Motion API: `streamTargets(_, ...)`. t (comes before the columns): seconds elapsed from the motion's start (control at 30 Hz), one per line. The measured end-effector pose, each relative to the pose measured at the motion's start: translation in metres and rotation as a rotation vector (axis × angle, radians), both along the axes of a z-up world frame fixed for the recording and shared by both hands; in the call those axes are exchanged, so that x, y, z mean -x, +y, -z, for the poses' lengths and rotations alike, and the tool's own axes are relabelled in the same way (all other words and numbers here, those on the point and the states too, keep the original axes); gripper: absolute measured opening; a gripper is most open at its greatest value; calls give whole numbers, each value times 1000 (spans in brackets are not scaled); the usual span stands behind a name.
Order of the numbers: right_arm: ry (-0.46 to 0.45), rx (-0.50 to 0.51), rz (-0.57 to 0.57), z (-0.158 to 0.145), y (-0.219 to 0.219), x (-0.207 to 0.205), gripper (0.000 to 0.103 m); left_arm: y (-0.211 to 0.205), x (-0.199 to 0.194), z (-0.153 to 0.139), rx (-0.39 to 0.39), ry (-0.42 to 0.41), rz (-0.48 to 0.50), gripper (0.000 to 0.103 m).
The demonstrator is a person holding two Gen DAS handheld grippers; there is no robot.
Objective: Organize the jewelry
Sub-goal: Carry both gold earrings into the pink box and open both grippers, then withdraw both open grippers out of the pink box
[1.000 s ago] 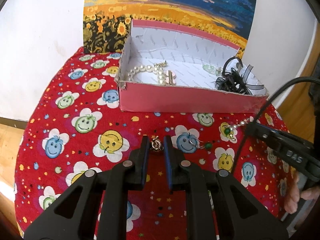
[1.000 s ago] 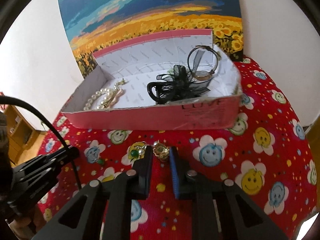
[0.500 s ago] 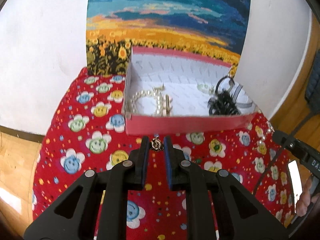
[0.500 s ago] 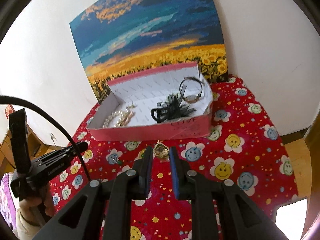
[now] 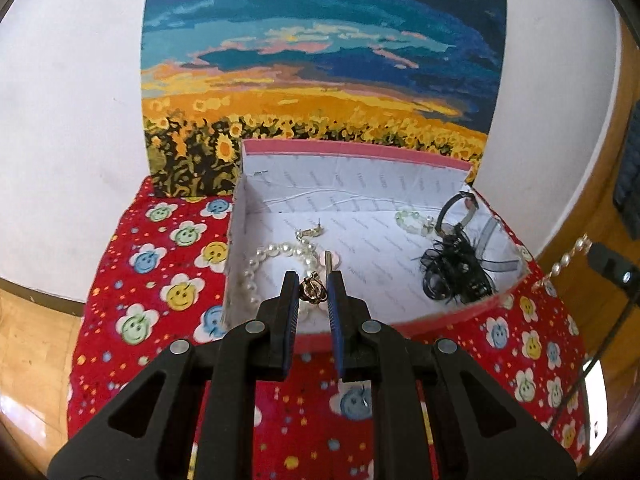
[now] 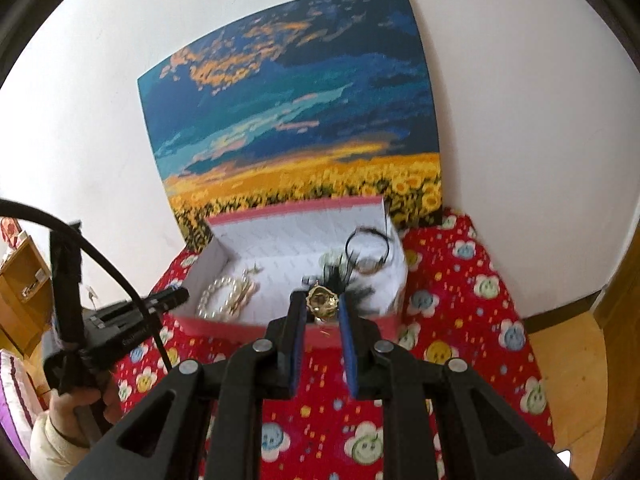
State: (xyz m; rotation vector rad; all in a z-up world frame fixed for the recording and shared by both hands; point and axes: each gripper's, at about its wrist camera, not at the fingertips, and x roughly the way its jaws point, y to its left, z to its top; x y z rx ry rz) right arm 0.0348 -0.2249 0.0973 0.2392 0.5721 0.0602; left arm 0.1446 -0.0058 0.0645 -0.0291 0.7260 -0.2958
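A pink box (image 5: pixel 448 316) with a white inside stands on the red smiley cloth; it also shows in the right wrist view (image 6: pixel 280 326). My left gripper (image 5: pixel 314 292) is shut on a small gold earring (image 5: pixel 313 291), held over the box's near-left part. My right gripper (image 6: pixel 322 304) is shut on a gold earring (image 6: pixel 322 302), held above the box's front wall. In the box lie a pearl bracelet (image 5: pixel 276 256), a black ribbon piece (image 5: pixel 456 272), a watch (image 6: pixel 370 262) and a pale green bead bracelet (image 5: pixel 412 220).
A sunflower painting (image 5: pixel 320 72) leans on the white wall behind the box. The red cloth (image 5: pixel 168 280) covers a small round table with wood floor around it. The other gripper and hand show at the left (image 6: pixel 96 336).
Both grippers rose off the cloth with their earrings and moved forward; the left one now hangs over the box, the right one above its front wall.
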Motion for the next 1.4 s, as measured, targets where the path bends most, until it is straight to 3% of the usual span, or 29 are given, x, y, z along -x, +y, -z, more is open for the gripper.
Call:
streamTargets(0.27,2,63,78,9,-6,-37,19,-3,-23,25,19,53,3,13)
streamTargets(0.7,114,28,81,59,-7,-71,20,-6,-25,31,44,80,25,14)
streamTargets(0.8,114,34,85,59,-6,-71,22,-7,-24,31,33,80,22,14)
streamTargets(0.87,116,28,80,59,-6,-71,36,-9,-23,31,22,75,25,14)
streamTargets(1.07,94,-4,66,48,-3,-67,46,-10,-17,27,20,72,38,14)
streamTargets(1.4,59,-47,6,25,11,-43,48,0,10,11,13,85,28,14)
